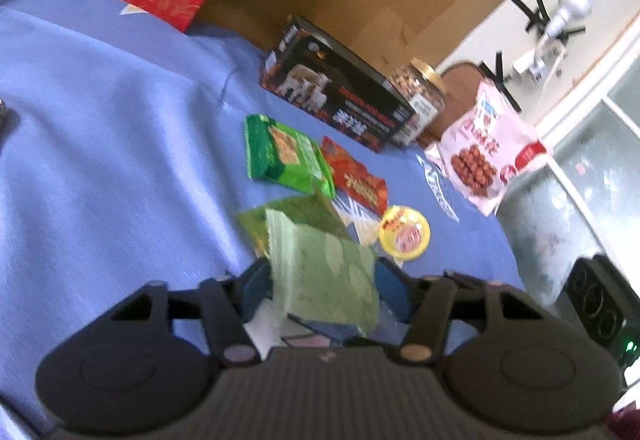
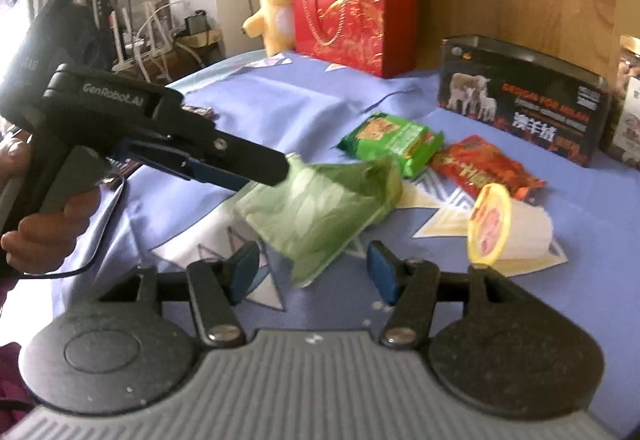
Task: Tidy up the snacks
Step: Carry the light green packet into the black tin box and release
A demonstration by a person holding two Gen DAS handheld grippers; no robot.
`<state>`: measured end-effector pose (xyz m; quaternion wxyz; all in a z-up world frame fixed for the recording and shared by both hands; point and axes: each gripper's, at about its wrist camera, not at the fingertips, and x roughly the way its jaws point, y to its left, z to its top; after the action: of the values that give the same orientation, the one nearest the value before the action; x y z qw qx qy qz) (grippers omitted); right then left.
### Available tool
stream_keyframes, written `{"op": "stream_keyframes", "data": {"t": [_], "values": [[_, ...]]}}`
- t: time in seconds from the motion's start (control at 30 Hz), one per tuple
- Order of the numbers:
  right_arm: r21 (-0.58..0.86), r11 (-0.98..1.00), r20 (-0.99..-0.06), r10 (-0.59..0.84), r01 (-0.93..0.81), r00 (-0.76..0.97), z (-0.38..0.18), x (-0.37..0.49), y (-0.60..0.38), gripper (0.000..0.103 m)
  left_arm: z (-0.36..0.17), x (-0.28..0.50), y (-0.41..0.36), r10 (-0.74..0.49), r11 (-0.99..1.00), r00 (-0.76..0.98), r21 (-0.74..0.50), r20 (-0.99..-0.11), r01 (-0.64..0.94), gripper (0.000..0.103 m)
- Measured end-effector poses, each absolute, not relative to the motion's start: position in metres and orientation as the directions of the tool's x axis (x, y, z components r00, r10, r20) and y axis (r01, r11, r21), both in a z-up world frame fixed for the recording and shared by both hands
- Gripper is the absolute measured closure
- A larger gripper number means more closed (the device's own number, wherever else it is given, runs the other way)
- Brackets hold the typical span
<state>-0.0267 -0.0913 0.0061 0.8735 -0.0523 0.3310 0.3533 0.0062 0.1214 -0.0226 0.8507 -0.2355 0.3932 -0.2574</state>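
Green packet (image 2: pixel 320 207), long axis slanting downward, clamped in left gripper (image 1: pixel 323 282); right gripper's (image 2: pixel 312 272) fingers spread.

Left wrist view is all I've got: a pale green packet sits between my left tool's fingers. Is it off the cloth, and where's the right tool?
Observer: The green packet looks lifted off the blue cloth, pinched at one end by the left tool.
Operator: And the right tool?
Observer: The right tool is open and empty, pointing at the packet's lower end.
Operator: Is the yellow-lidded cup upright?
Observer: No, the cup lies on its side, white body on the cloth.
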Motion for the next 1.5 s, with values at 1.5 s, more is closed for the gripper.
{"op": "stream_keyframes", "data": {"t": [1.5], "values": [[0.171, 0.914, -0.384, 0.405, -0.367, 0.83, 0.049, 0.128, -0.206, 0.051, 0.046, 0.2, 0.041, -0.569, 0.789, 0.675, -0.544, -0.47, 0.286, 0.057]]}}
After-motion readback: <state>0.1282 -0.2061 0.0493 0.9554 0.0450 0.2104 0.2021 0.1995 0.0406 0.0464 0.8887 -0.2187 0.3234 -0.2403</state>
